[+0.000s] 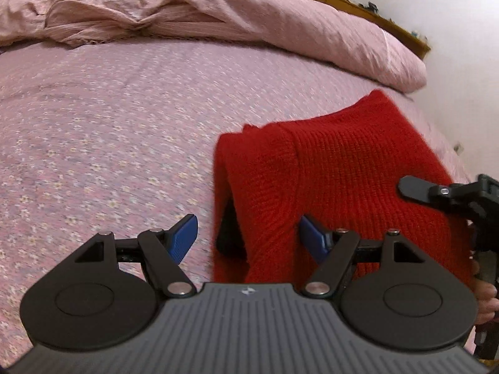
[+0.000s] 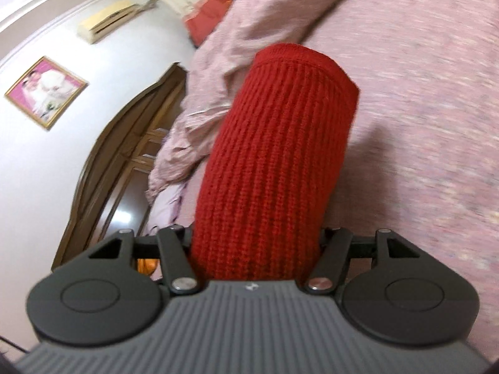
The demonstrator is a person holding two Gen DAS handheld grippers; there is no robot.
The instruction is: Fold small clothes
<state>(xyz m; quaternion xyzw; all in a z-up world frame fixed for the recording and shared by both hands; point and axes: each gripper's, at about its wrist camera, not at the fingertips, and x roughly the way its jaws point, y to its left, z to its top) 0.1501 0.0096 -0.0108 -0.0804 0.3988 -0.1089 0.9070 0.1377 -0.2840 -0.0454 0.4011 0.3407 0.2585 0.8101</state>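
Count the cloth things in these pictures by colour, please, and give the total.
Red: 1, the knit, draped over the right gripper.
Pink: 2, the flowered sheet and the rumpled quilt.
Total: 3.
A blurred red thing at the bed's far end may be cloth; I leave it out.

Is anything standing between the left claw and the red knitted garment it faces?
Nothing visible does. The red knitted garment hangs directly before the left claw, one fold already between its open blue fingers; beside it is only the flowered bedsheet.
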